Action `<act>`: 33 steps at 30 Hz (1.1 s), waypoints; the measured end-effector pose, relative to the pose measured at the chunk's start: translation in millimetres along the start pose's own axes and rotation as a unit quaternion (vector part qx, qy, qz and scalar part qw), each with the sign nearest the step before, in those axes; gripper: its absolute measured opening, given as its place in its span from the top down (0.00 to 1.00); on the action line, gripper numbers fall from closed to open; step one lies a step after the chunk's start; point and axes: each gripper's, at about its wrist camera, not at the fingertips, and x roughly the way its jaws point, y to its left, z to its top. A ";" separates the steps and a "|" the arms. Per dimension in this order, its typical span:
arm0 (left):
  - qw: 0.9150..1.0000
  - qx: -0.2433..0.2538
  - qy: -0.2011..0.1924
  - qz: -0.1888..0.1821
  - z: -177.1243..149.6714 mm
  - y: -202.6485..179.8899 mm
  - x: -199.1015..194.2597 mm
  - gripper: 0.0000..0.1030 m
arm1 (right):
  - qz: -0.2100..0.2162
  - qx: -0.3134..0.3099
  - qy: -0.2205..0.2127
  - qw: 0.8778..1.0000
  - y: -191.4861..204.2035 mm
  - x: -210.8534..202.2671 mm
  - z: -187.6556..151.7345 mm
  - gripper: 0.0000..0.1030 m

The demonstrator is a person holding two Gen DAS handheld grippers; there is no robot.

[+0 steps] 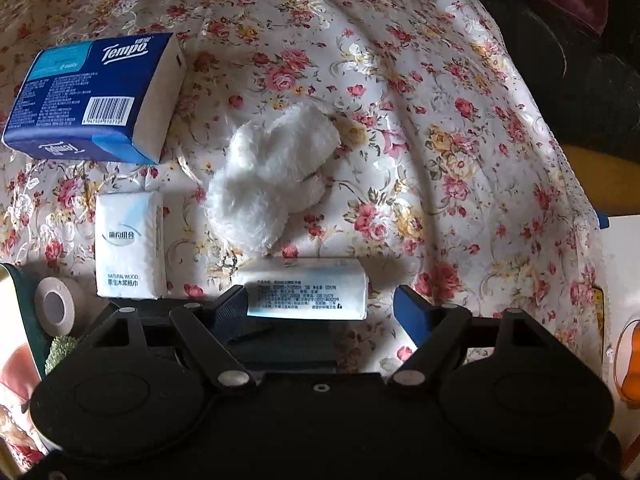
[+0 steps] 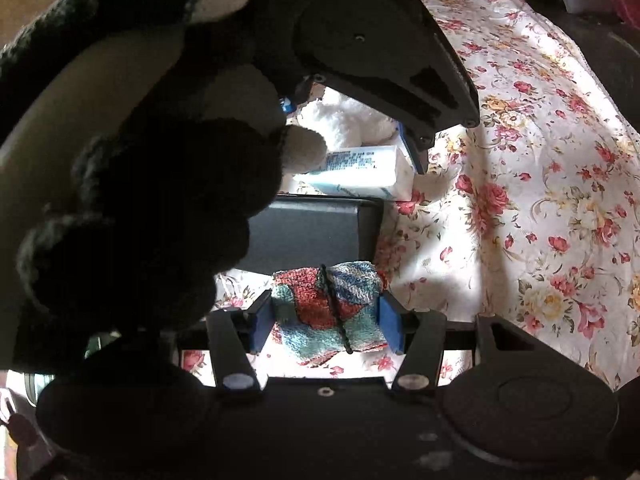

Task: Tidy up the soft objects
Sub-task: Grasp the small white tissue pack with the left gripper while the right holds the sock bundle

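Two grippers in play, both over a flowery tablecloth. Right gripper is pinching a rolled-up towel bundle, a red, teal and blue checkered thing with a black band around its middle, blue pads pressed into both ends, held just above the cloth. Left gripper has its fingers spread wide with nothing clamped; a small white tissue pack with printed text lies on the cloth right between the tips, nearer the left finger and maybe touching it, hard to tell. You can see that same pack from the right wrist view too, with the left gripper's blue pad right at its end. Just past that pack is a fluffy white plush thing, lying on its side about mid-table. Off to the left sits another white tissue pack with "NATURAL WOOD" on it, and farther back toward the left edge is a blue Tempo tissue box. Down at the near-left edge there's a roll of tape. A dark knitted glove fills the left of the right wrist view.
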 end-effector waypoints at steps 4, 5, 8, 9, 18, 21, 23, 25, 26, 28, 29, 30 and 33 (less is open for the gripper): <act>1.000 -0.005 -0.005 -0.004 2.3 2.4 -1.9 0.27 | -0.001 0.001 -0.002 1.000 -0.9 -0.5 0.0 0.48; 1.000 -0.004 -0.005 -0.002 2.4 2.5 -2.1 0.27 | -0.001 0.001 -0.001 1.000 -0.9 0.0 0.4 0.48; 1.000 0.001 -0.009 0.017 3.2 2.6 -1.2 0.26 | 0.001 -0.001 0.001 1.000 0.8 -0.2 0.3 0.48; 1.000 0.001 -0.010 0.017 3.2 3.5 -1.2 0.26 | 0.001 -0.003 0.002 1.000 0.9 0.2 0.3 0.48; 0.999 0.019 0.010 0.027 4.8 1.3 16.7 0.26 | 0.001 -0.006 0.008 1.000 -0.4 6.9 2.7 0.48; 0.999 0.015 0.012 0.025 6.5 2.7 22.9 0.29 | -0.001 -0.009 0.012 1.000 0.5 11.3 3.2 0.48; 1.000 0.004 0.010 0.019 7.0 6.0 24.8 0.32 | -0.001 -0.009 0.013 1.000 0.1 12.6 4.1 0.48; 1.000 -0.009 -0.002 0.014 5.8 10.0 22.3 0.33 | 0.001 -0.007 0.013 1.000 0.0 11.2 6.5 0.48; 1.000 -0.015 -0.006 0.014 4.9 11.8 20.3 0.33 | 0.003 -0.006 0.013 1.000 -0.5 11.4 6.6 0.48; 0.999 -0.025 -0.015 0.021 2.2 15.4 14.4 0.33 | 0.004 -0.008 0.012 1.000 -0.5 10.4 6.3 0.48; 0.999 -0.030 -0.020 0.022 0.2 17.3 10.0 0.33 | 0.005 -0.010 0.011 1.000 -0.6 9.5 6.1 0.48; 0.999 -0.036 -0.025 0.021 -2.0 19.8 4.8 0.33 | 0.005 -0.012 0.010 1.000 -0.1 8.9 5.7 0.48; 0.997 -0.062 -0.032 0.021 -8.6 29.1 -12.3 0.33 | 0.009 -0.016 0.007 1.000 2.4 7.8 4.5 0.48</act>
